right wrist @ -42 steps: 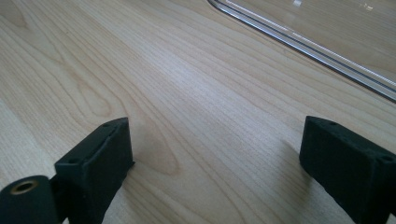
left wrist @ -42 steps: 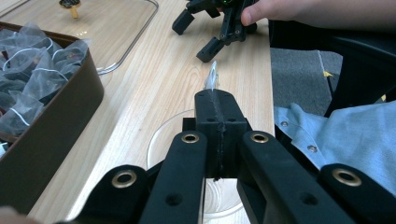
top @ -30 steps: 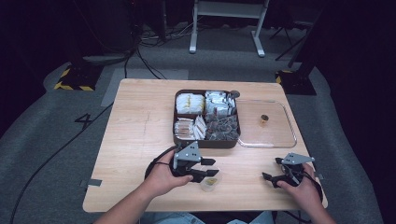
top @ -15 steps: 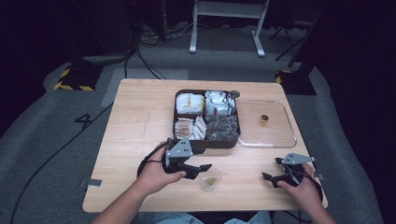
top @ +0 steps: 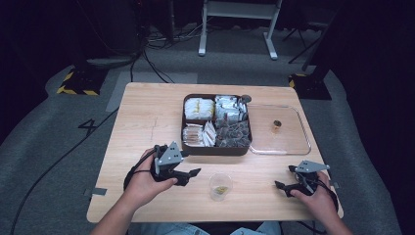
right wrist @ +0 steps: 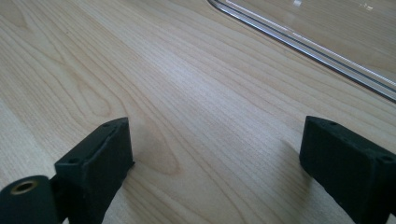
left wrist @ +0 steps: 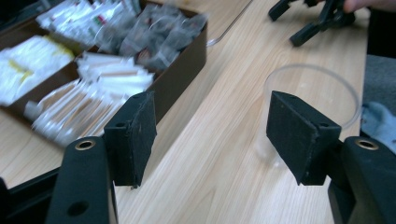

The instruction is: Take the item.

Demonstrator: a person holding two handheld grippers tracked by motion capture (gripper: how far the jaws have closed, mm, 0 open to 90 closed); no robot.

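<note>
The clear plastic cup (top: 220, 185) stands near the table's (top: 147, 112) front edge, just right of the left gripper (top: 190, 175), whose jaws gape empty. Light, thin-walled, likely crushable: grip mid-wall, gently. Far right, the right gripper (top: 283, 187) rests spread wide.

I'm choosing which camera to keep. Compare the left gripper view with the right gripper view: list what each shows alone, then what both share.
Left gripper view alone: the clear plastic cup ahead of its open jaws, the brown compartment box of packets, and the right gripper far off.

Right gripper view alone: the rim of the clear lid past its open jaws.

Both: the wooden table and nothing gripped.
</note>
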